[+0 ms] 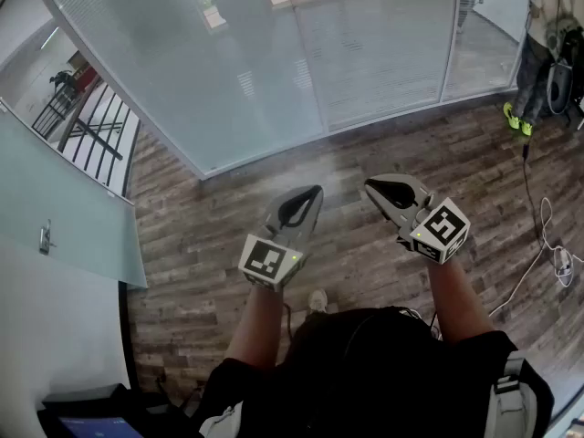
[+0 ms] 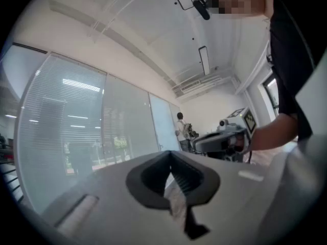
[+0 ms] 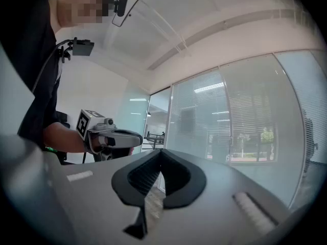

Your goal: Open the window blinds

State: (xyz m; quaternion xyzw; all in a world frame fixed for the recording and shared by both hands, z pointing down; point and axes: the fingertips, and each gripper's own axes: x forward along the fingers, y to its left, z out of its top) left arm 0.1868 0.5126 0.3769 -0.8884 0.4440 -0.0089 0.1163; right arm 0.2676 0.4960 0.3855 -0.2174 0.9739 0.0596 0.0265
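The window blinds (image 1: pixel 274 53) hang lowered, their slats shut, behind a glass wall across the top of the head view. They also fill the left of the left gripper view (image 2: pixel 66 131) and the right of the right gripper view (image 3: pixel 245 121). My left gripper (image 1: pixel 310 192) is held level above the wooden floor, pointing toward the glass, shut with nothing between its jaws (image 2: pixel 170 156). My right gripper (image 1: pixel 372 187) hovers beside it, a short way to the right, also shut and empty (image 3: pixel 161 153). Both are well short of the blinds. No cord or wand shows.
A glass door with a handle (image 1: pixel 44 237) stands at the left. A person (image 1: pixel 550 35) stands at the far right by the glass. White cables (image 1: pixel 550 245) lie on the floor to the right. A dark bag (image 1: pixel 87 413) sits at the bottom left.
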